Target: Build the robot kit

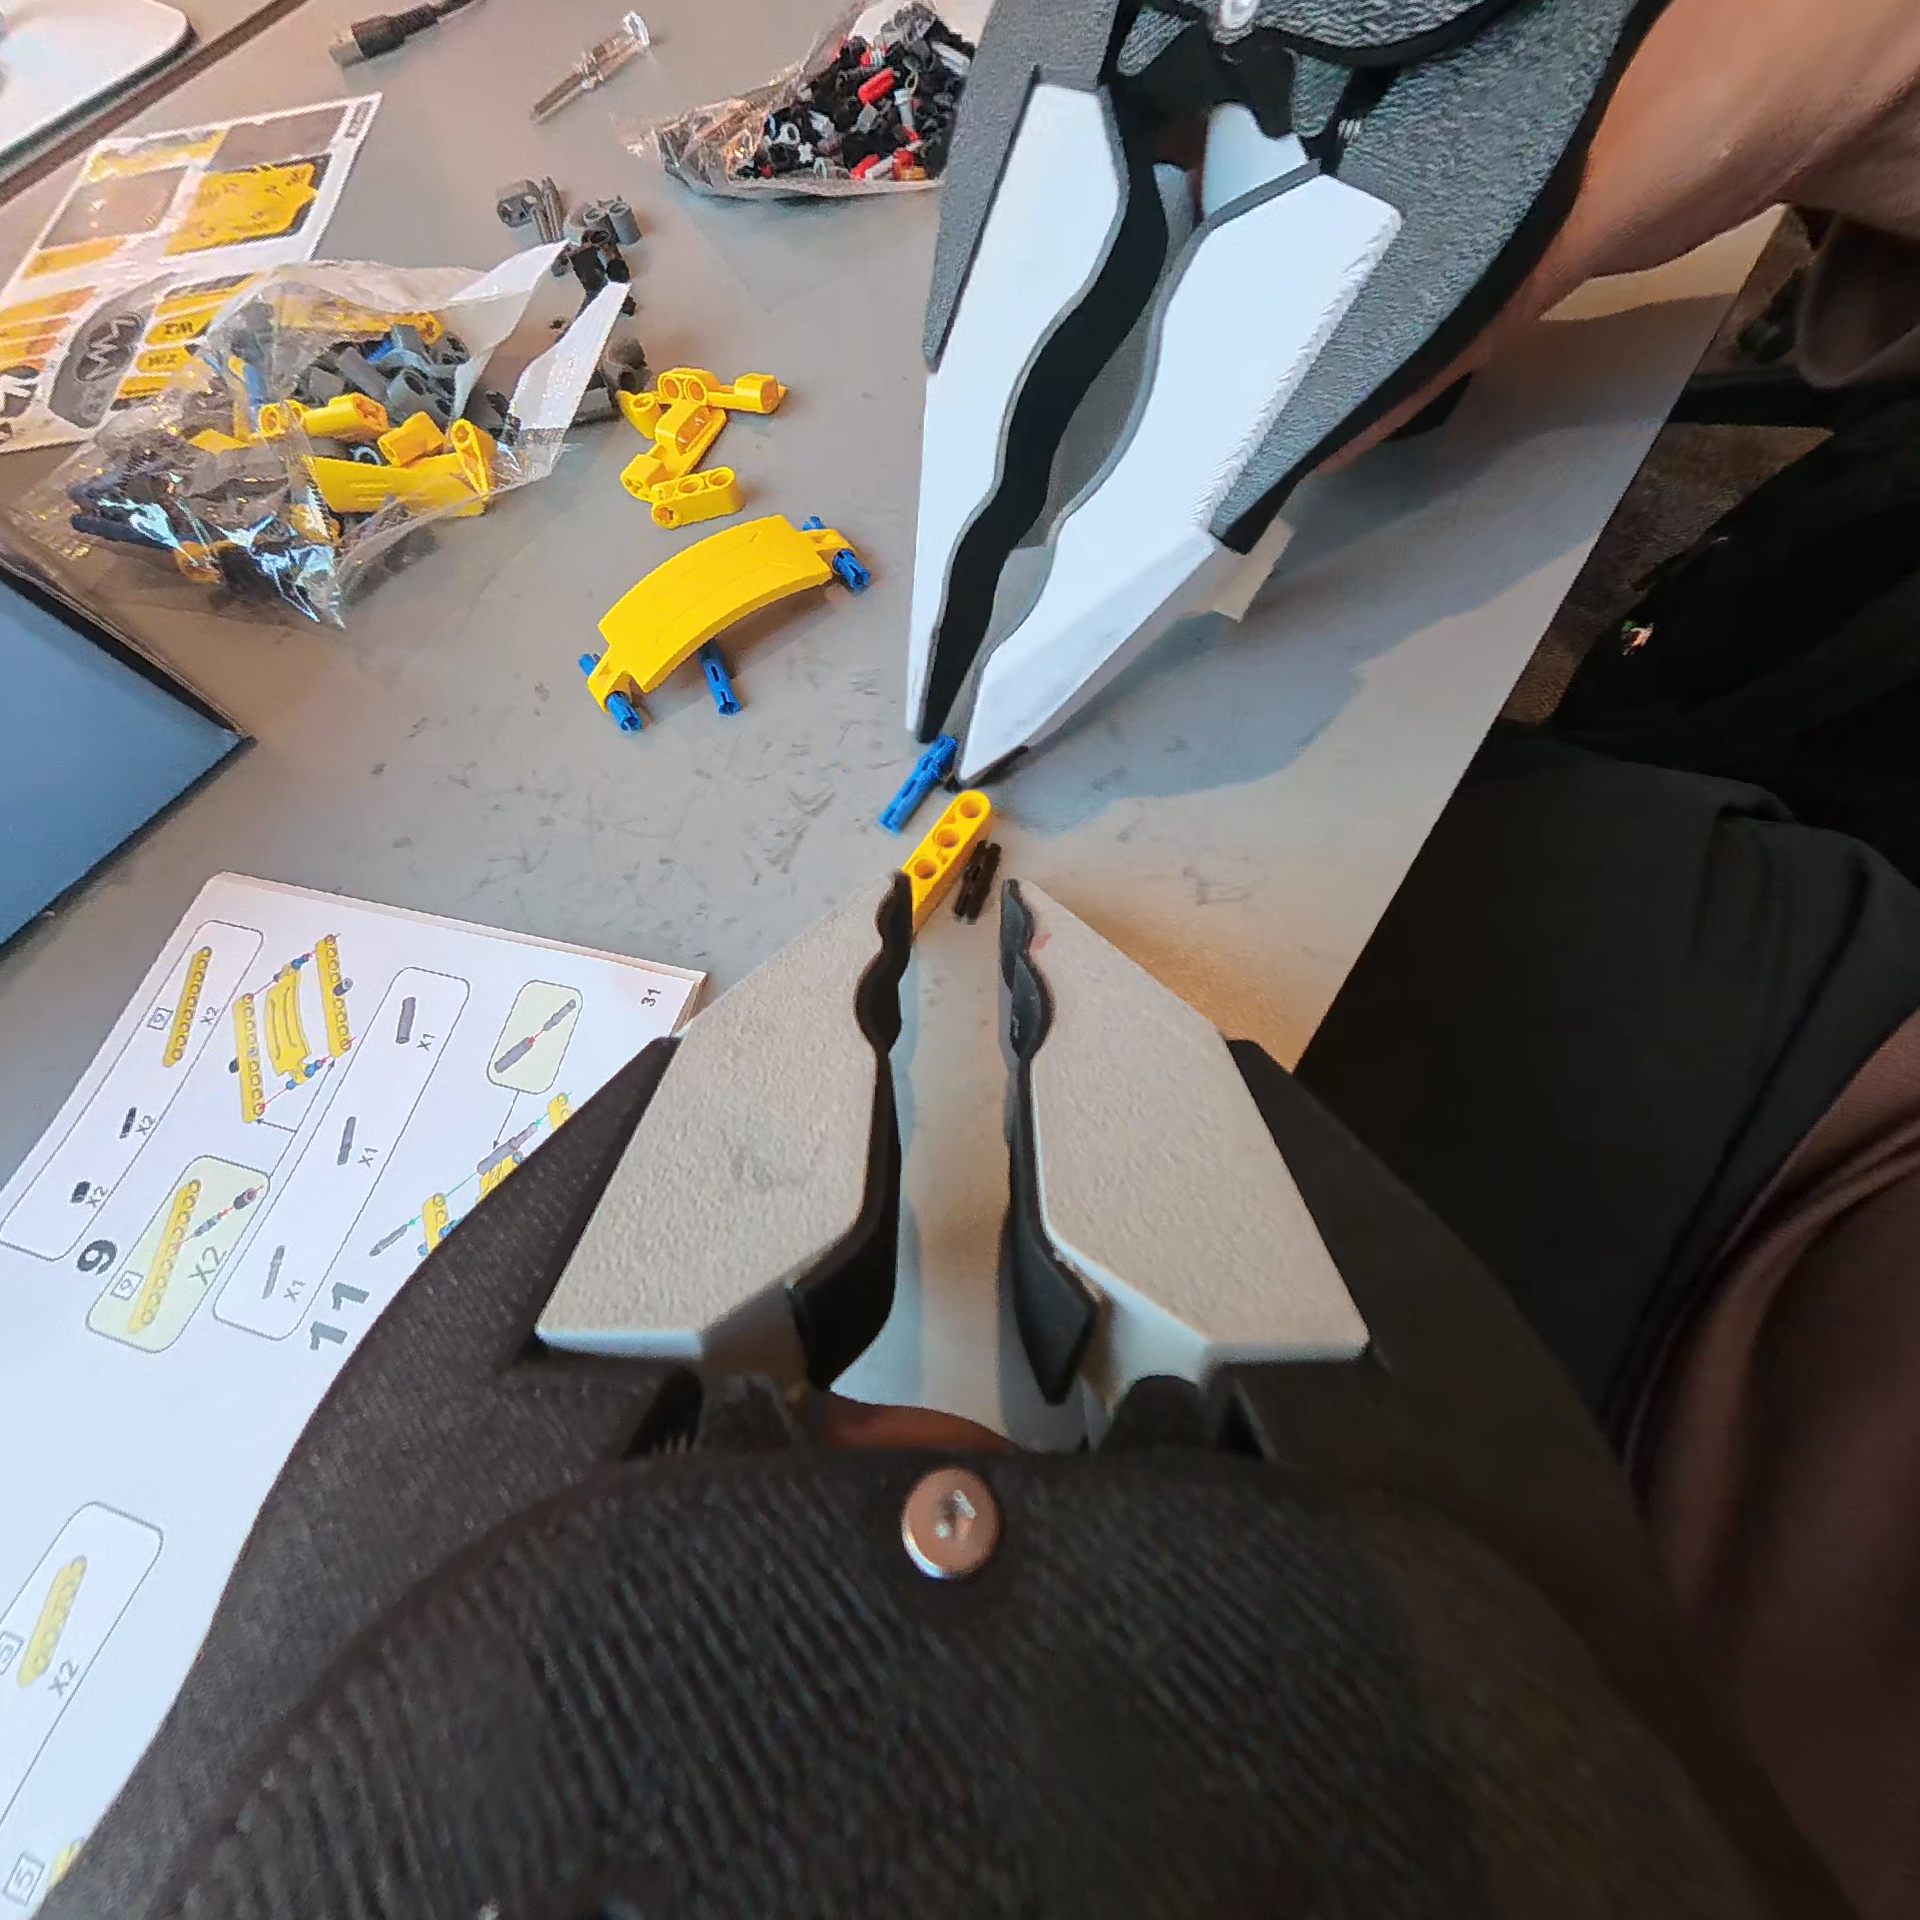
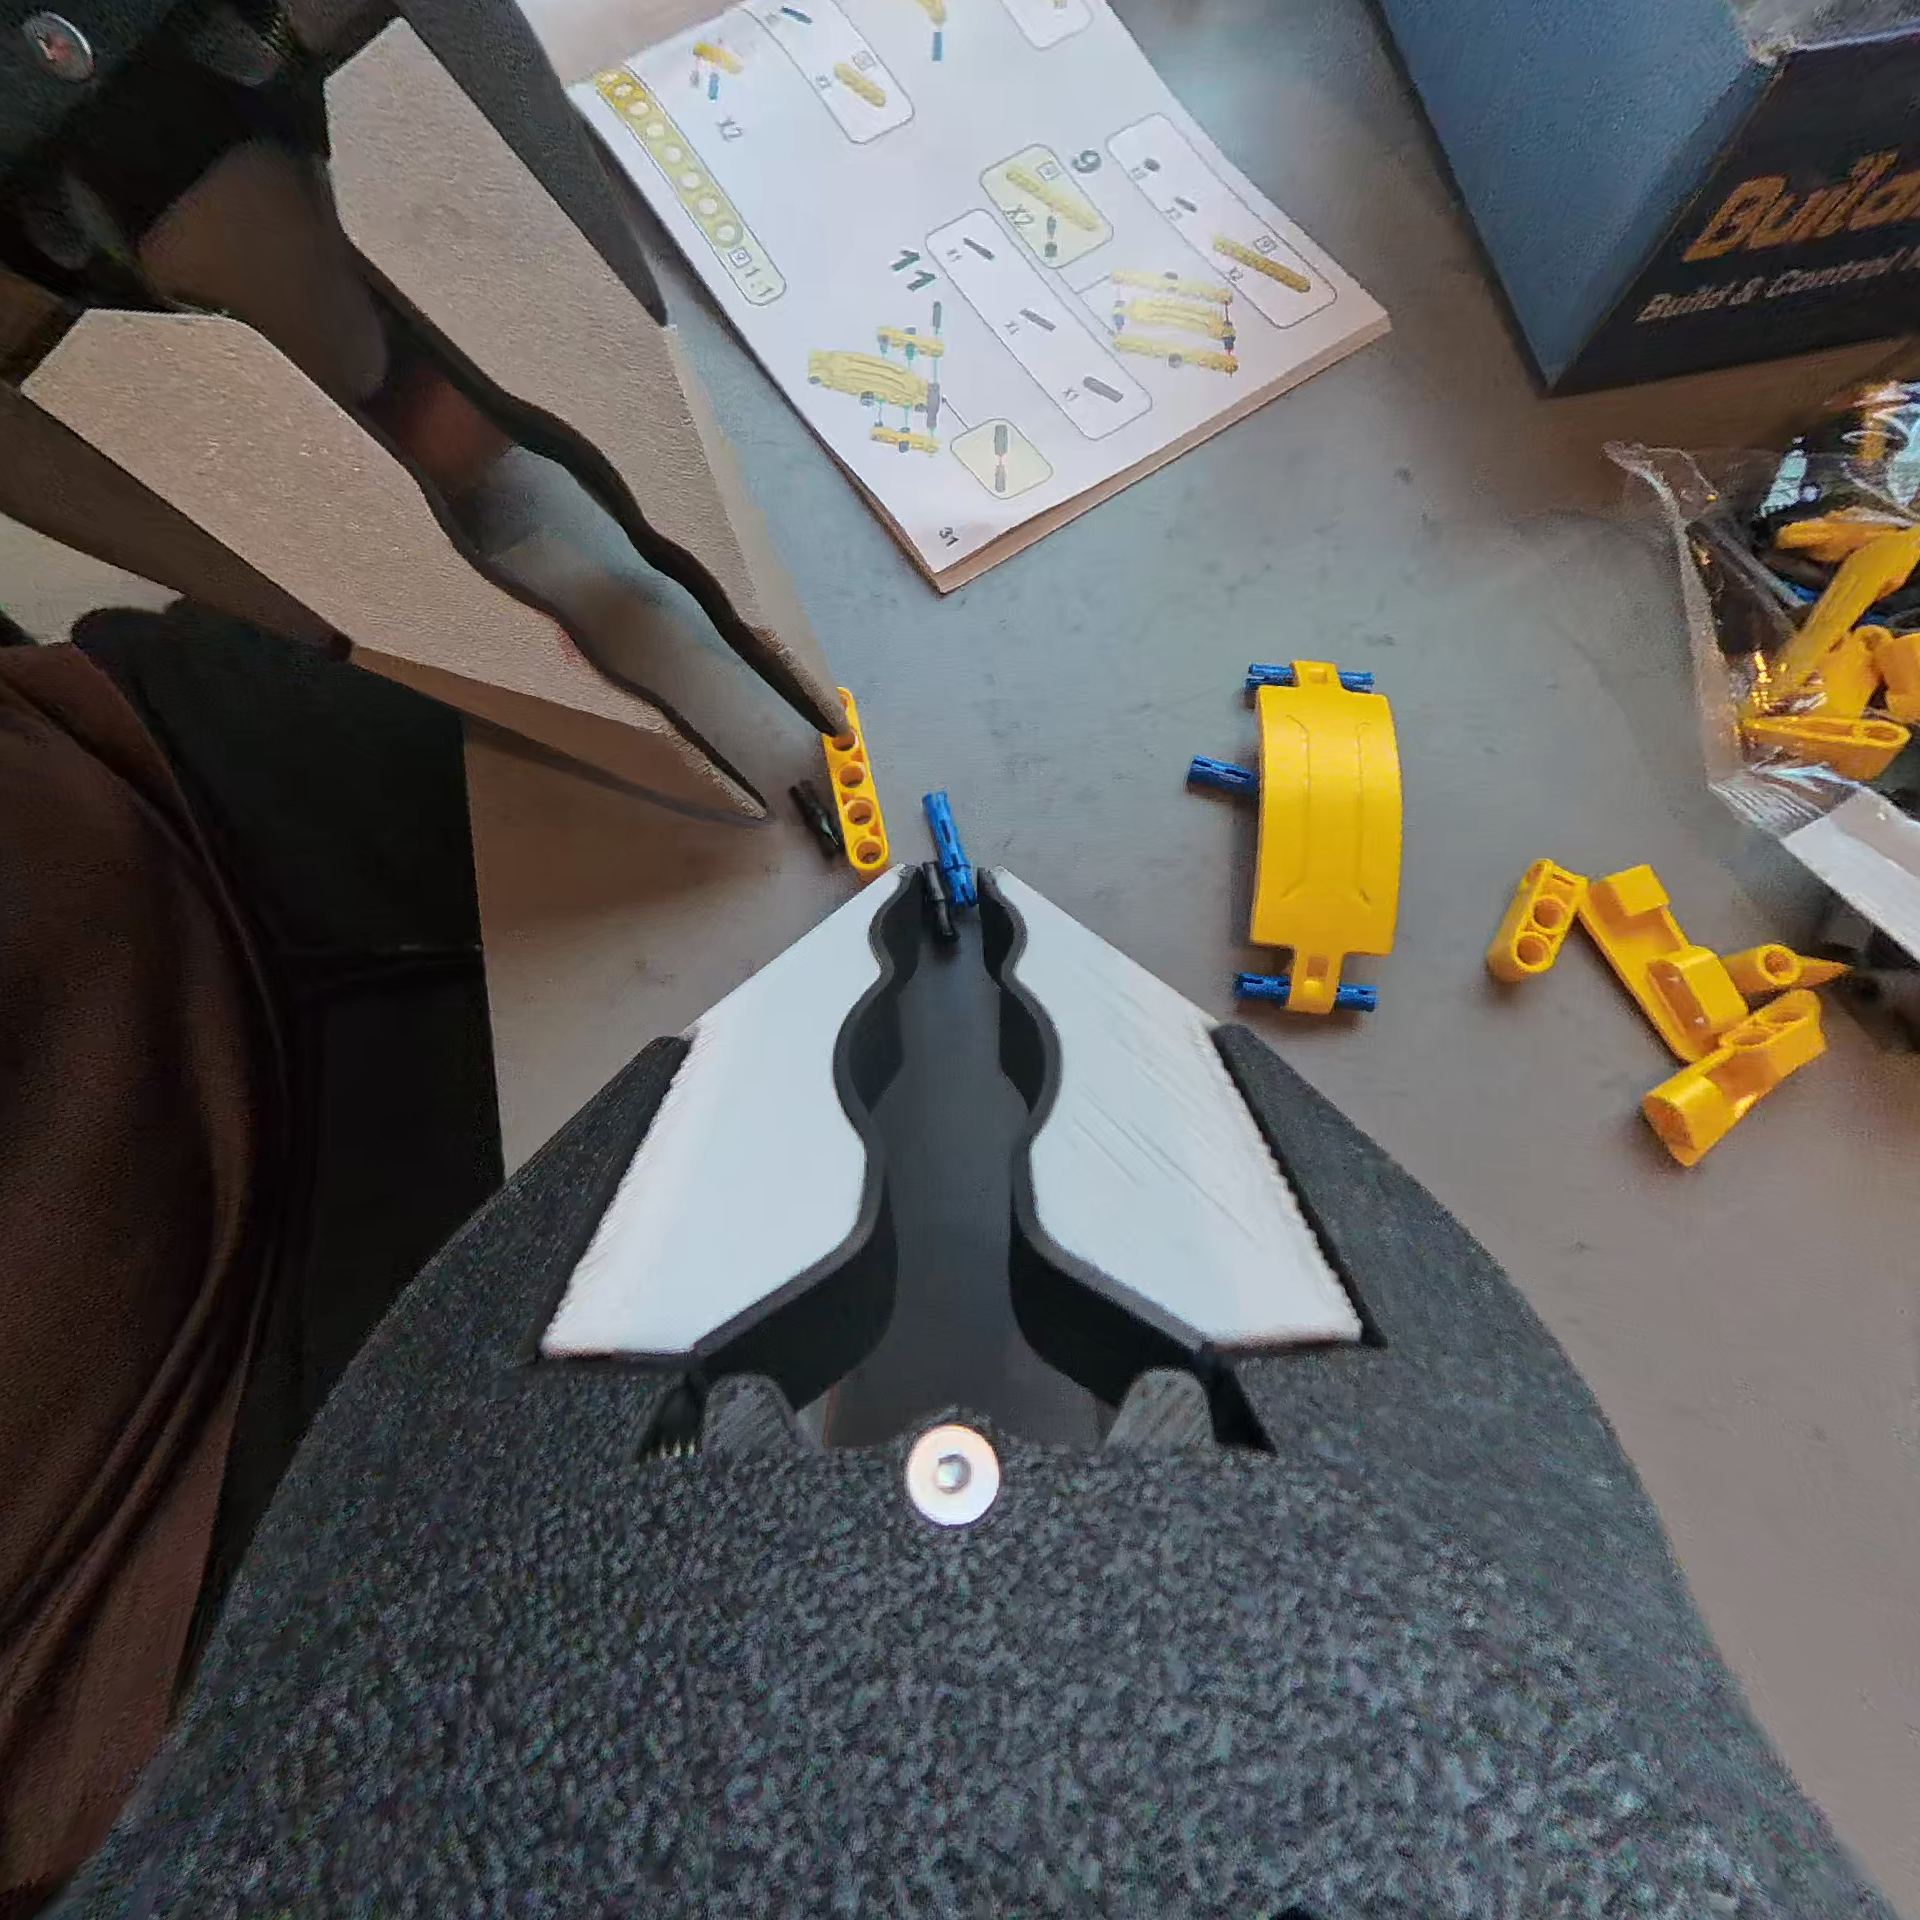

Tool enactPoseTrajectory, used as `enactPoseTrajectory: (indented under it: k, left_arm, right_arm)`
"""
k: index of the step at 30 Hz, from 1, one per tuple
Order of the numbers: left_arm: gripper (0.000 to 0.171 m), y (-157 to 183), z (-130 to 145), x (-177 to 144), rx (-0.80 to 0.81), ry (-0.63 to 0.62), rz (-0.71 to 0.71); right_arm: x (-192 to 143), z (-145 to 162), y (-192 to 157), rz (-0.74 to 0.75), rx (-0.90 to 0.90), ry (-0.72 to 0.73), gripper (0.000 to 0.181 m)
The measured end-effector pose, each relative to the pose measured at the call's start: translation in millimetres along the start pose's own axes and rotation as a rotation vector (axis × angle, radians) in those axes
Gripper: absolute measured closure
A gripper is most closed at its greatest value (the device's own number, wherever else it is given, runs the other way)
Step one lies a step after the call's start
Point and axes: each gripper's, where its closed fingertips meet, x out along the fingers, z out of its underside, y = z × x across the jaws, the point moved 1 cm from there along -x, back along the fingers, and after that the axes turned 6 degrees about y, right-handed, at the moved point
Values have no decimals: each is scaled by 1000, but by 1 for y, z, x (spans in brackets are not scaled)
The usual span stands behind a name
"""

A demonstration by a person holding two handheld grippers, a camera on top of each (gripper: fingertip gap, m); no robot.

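Note:
A short yellow beam with holes (image 1: 945, 844) lies on the grey table, with a small black pin (image 1: 977, 878) beside it. My left gripper (image 1: 956, 894) is open, and one fingertip (image 1: 900, 896) touches the beam's near end. The right wrist view shows the same: the left gripper (image 2: 800, 769), the beam (image 2: 854, 795) and the black pin (image 2: 816, 816). My right gripper (image 2: 945, 875) points down at the table and is shut on a blue pin (image 2: 948, 831), which sticks out past its tips. In the left wrist view, the right gripper (image 1: 948, 753) holds the blue pin (image 1: 920, 784) just beyond the beam.
An open instruction booklet (image 1: 312, 1143) lies at the left. A yellow curved panel with blue pins (image 1: 717, 613), loose yellow connectors (image 1: 691, 436) and two clear bags of parts (image 1: 312, 436) (image 1: 831, 104) lie farther out. A blue box (image 2: 1662, 156) stands beyond. The table edge (image 1: 1455, 831) runs close on the right. Only a small space, under 4 cm, lies between the two pairs of fingers.

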Motion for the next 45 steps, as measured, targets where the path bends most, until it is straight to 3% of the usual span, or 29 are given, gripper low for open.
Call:
enactPoseTrajectory:
  k: [4, 8, 13, 16, 21, 32, 37, 40, 45]
  left_arm:
    - [159, -2, -2, -1, -20, 17, -7]
    - [159, -7, -6, -4, -51, 51, -23]
    - [156, -22, -10, -6, -132, 33, -37]
    - [160, -38, -16, -4, -106, 7, -95]
    - [153, -48, -34, 15, -120, -21, -91]
    - [154, -54, -20, 60, -77, -176, -105]
    - [169, -55, -19, 64, -86, -190, -102]
    - [169, -54, -18, 62, -72, -196, -102]
    - [170, -51, -13, 53, -50, -204, -86]
  right_arm:
    - [-9, -10, 12, 48, 54, 92, 170]
    - [-21, -17, 44, 189, 123, 172, 165]
    - [-13, -11, 61, 249, 109, 98, 148]
    - [-4, -9, 63, 256, 42, 48, 158]
    - [-9, -15, 68, 268, 67, 101, 175]
    - [-32, 1, 73, 306, 92, 105, 166]
    - [-25, 9, 72, 269, 92, 39, 143]
    - [-19, 10, 76, 267, 101, 11, 153]
    - [-24, 6, 76, 288, 92, 47, 154]
